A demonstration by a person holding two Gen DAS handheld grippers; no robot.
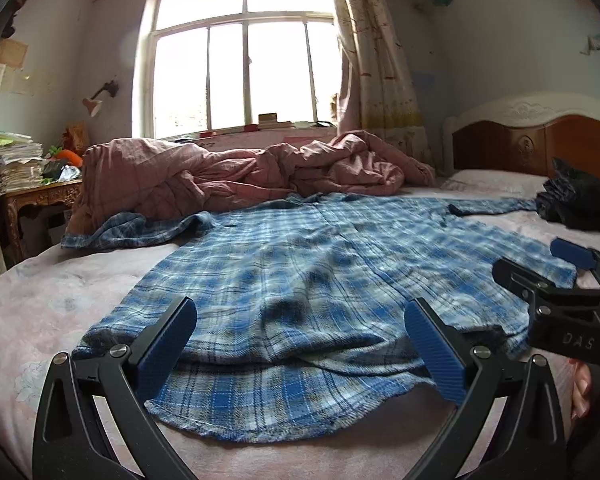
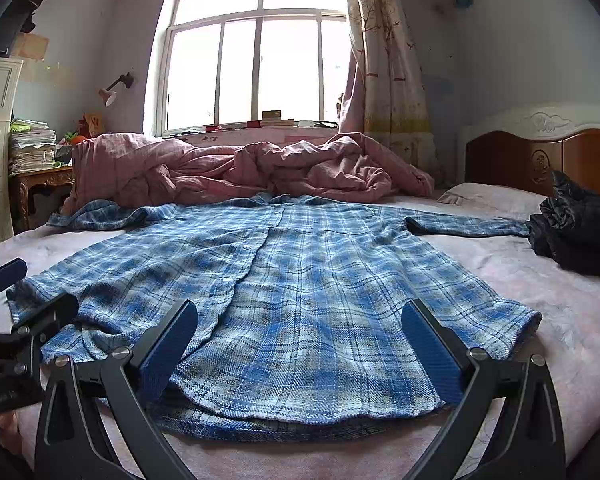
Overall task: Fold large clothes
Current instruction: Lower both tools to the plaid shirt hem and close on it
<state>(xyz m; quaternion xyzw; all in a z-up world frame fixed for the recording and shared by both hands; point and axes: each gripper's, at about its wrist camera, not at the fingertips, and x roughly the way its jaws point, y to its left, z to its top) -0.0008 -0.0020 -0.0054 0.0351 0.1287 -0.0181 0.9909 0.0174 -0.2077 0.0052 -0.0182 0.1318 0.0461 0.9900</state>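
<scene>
A blue plaid shirt (image 1: 300,272) lies spread flat, front up, on the pink bed sheet (image 1: 40,300), collar toward the window, sleeves out to both sides. It also shows in the right wrist view (image 2: 300,280). My left gripper (image 1: 300,344) is open and empty, just above the shirt's hem on its left half. My right gripper (image 2: 300,344) is open and empty over the hem's right half. The right gripper shows at the right edge of the left wrist view (image 1: 540,268). The left gripper shows at the left edge of the right wrist view (image 2: 32,288).
A crumpled pink quilt (image 2: 228,172) lies behind the shirt under the window. A dark folded garment (image 2: 580,232) sits at the right by the wooden headboard (image 2: 540,160). A pillow (image 2: 492,196) lies near it. A side table with stacked papers (image 2: 32,152) stands at the left.
</scene>
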